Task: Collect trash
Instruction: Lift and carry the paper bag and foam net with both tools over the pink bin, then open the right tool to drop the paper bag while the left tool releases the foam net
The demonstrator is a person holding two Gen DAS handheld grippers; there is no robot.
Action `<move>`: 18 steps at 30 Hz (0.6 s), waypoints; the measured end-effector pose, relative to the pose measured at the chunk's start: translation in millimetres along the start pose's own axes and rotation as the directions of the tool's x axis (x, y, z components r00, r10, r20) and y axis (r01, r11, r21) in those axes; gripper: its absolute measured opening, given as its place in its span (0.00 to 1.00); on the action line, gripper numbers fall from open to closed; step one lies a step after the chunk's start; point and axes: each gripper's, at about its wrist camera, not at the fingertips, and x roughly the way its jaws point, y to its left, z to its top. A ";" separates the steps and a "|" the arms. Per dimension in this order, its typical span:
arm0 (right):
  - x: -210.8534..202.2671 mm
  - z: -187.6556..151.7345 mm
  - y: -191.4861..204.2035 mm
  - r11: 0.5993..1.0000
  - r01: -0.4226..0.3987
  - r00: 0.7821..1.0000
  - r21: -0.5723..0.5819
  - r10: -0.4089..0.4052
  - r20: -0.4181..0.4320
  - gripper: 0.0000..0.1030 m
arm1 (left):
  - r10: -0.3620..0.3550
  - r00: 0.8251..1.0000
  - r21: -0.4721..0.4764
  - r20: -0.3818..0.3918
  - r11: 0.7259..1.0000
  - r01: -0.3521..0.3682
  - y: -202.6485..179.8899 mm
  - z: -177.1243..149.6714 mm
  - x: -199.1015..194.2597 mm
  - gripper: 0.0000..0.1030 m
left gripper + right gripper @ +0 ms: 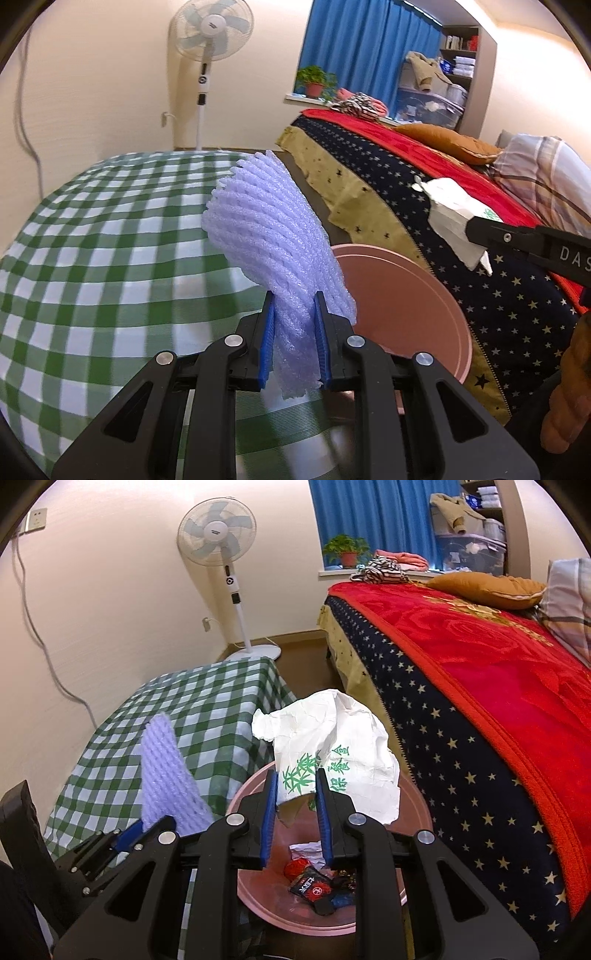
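My left gripper is shut on a lilac foam fruit net, held upright above the table's right edge, beside the pink trash bin. The net also shows in the right wrist view. My right gripper is shut on a crumpled white paper bag with green print, held right above the pink trash bin. Wrappers lie in the bin's bottom. In the left wrist view the right gripper holds the paper over the bed's side.
A table with a green checked cloth is on the left. A bed with a starry navy cover and red blanket is on the right. A standing fan is by the far wall. The bin stands between table and bed.
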 end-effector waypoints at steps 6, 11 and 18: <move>0.4 0.0 -14.0 0.999 0.012 1.000 0.038 -0.011 -0.003 0.21 | -0.050 0.998 0.021 -0.023 0.998 0.051 -18.6 -0.1 14.7 0.20; 1.4 -0.6 -17.7 0.999 0.023 1.000 0.049 -0.023 -0.008 0.34 | -0.115 0.991 0.033 -0.073 0.993 0.117 -29.8 -3.2 29.0 0.31; -1.0 -0.7 -27.0 0.996 0.055 0.998 0.077 -0.056 0.010 0.43 | -0.130 0.988 0.017 -0.084 0.991 0.132 -27.4 -5.8 28.5 0.44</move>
